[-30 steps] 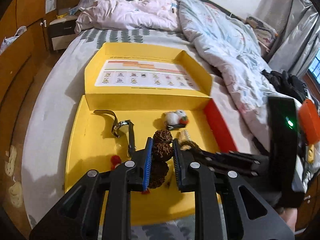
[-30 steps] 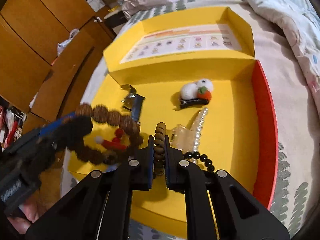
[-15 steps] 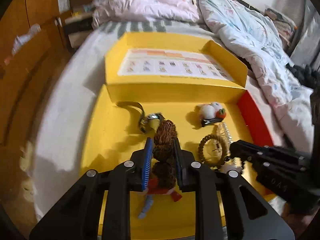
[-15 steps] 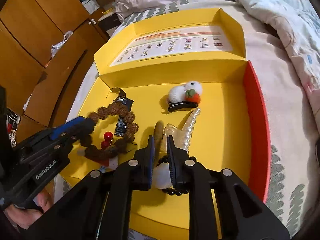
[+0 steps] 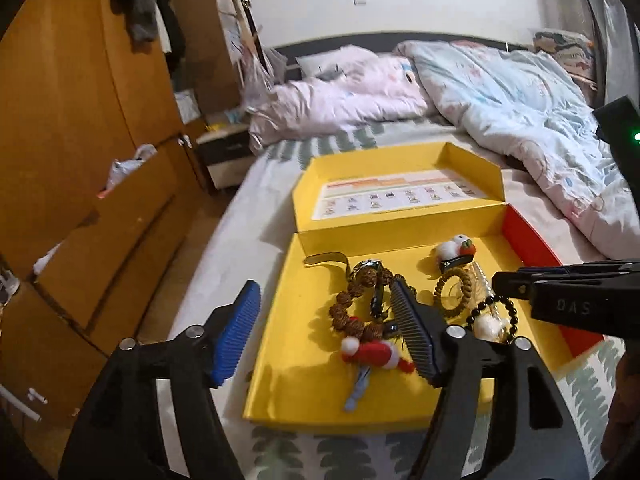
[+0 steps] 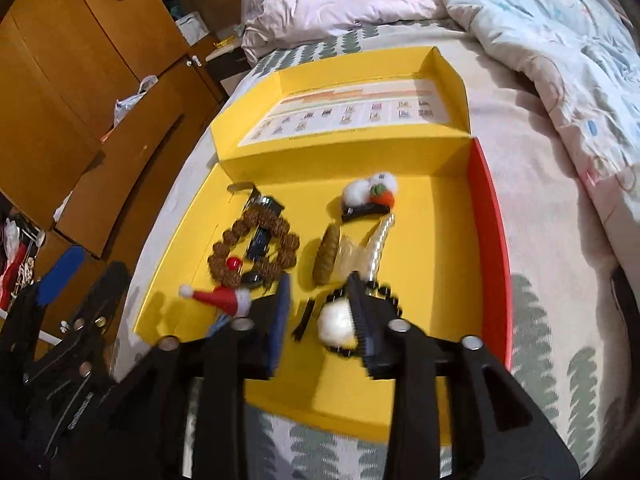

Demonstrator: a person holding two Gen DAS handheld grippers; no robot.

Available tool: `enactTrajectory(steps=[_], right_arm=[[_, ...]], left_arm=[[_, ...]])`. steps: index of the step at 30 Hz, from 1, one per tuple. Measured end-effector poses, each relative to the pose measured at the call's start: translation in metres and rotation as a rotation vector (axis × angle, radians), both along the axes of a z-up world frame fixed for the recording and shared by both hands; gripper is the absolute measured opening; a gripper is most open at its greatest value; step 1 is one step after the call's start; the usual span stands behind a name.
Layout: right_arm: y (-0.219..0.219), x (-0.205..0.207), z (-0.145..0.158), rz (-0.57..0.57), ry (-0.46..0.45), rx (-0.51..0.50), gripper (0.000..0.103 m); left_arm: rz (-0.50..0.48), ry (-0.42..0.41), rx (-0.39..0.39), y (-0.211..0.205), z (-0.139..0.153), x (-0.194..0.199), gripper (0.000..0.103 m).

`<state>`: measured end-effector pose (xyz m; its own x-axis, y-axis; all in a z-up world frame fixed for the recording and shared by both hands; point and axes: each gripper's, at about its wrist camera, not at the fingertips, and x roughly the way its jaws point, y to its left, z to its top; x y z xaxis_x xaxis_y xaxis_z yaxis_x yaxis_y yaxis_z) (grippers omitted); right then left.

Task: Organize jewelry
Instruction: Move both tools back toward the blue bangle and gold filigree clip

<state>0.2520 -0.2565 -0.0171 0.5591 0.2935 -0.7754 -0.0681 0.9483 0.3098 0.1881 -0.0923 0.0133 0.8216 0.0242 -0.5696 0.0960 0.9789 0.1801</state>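
An open yellow box (image 5: 312, 384) (image 6: 440, 264) lies on the bed and holds the jewelry. A brown rough-bead bracelet (image 5: 352, 308) (image 6: 256, 248) lies over a watch (image 5: 372, 270) (image 6: 260, 240). A coiled brown hair tie (image 5: 454, 294) (image 6: 328, 254), a pearl clip (image 6: 380, 240), a black bead bracelet with a white pompom (image 5: 492, 320) (image 6: 340, 320), a Santa-hat clip (image 5: 376, 354) (image 6: 220, 298) and a snowman clip (image 5: 456, 250) (image 6: 370, 194) lie beside them. My left gripper (image 5: 328, 336) is open and empty above the box's left edge. My right gripper (image 6: 320, 316) is open and empty above the pompom bracelet.
The box's lid (image 5: 400, 196) stands open at the far side, with a red wall (image 6: 488, 240) on the right. A crumpled duvet (image 5: 520, 120) covers the bed's right side. Wooden wardrobes (image 5: 80, 160) and a bedside cabinet (image 5: 224, 156) stand to the left.
Both grippers have opened and pulled back. The left let go of the brown bead bracelet, now on the watch. The right let go of the coiled hair tie, now in the box.
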Motion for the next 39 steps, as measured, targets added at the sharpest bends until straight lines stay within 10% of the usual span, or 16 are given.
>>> enactTrajectory(steps=[20, 31, 39], right_arm=[[0.015, -0.081, 0.03, 0.096, -0.045, -0.017, 0.045], [0.023, -0.115, 0.021, 0.135, 0.004, -0.087, 0.07], [0.042, -0.142, -0.016, 0.127, 0.108, -0.212, 0.083]], left_arm=[[-0.03, -0.067, -0.063, 0.016, 0.018, -0.081, 0.07], [-0.015, -0.059, -0.081, 0.032, 0.011, -0.101, 0.07], [-0.06, 0.241, -0.185, 0.054, -0.032, -0.095, 0.07]])
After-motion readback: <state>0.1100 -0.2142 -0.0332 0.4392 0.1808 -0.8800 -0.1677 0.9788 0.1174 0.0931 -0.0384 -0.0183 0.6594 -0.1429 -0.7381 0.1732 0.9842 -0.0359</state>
